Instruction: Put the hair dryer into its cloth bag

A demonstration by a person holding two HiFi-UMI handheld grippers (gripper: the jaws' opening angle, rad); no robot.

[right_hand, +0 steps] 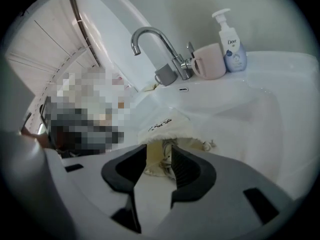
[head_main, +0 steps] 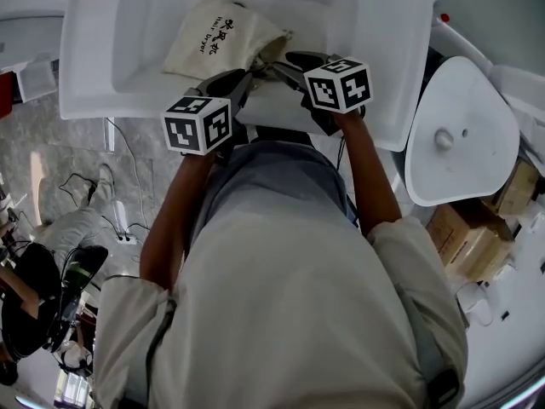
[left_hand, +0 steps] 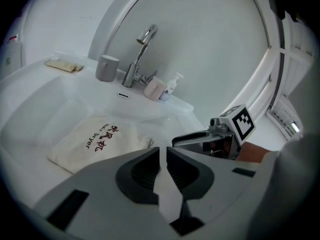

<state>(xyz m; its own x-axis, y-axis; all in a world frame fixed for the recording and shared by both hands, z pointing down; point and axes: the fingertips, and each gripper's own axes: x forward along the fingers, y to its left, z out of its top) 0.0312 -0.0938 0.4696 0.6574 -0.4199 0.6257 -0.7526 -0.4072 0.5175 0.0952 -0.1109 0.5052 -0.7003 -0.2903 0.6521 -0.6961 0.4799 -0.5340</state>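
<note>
Cloth bag [head_main: 217, 41] lies in the sink [head_main: 366, 32], hair dryer not visible, probably inside; left claw [left_hand: 163, 156] narrowed to an empty slit, right claw [right_hand: 159, 156] half open at the bag's puckered mouth — pinch hem or drawstring squarely before pulling.

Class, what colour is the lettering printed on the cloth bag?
Dark red, on the cream cloth bag; clearest in the left gripper view.

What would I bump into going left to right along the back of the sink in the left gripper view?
packets → grey cup → tap → pink cup → soap bottle
</note>
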